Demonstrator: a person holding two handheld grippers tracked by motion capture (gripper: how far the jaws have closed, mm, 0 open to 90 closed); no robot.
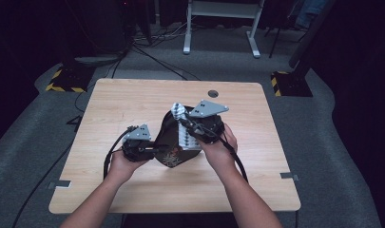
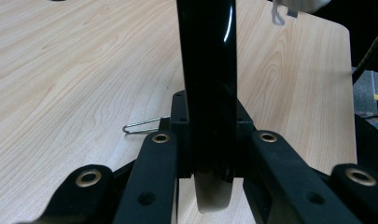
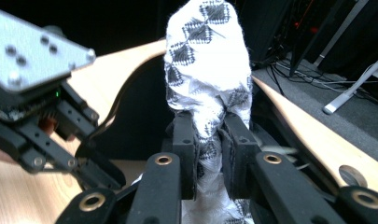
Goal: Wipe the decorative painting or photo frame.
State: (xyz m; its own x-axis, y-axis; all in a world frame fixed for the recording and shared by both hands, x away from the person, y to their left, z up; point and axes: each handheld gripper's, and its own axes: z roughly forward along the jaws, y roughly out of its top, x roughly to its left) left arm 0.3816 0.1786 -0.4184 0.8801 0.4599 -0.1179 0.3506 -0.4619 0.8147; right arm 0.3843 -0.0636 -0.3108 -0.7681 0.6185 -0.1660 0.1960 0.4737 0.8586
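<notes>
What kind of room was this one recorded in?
Probably a lab or recording studio rather than a home. A lone wooden table stands on grey carpet, loose cables trail across the floor, and hazard-striped stand bases sit at the table's far corners against dark surroundings.

This looks like a lab or recording studio. A light wooden table with rounded corners [image 1: 133, 95] stands alone on grey carpet [image 1: 323, 142], ringed by dark curtains. Black cables [image 1: 152, 52] trail over the floor, yellow-and-black hazard-striped stand bases [image 1: 66, 78] flank the table, and a white metal desk frame [image 1: 218, 28] stands behind.
</notes>
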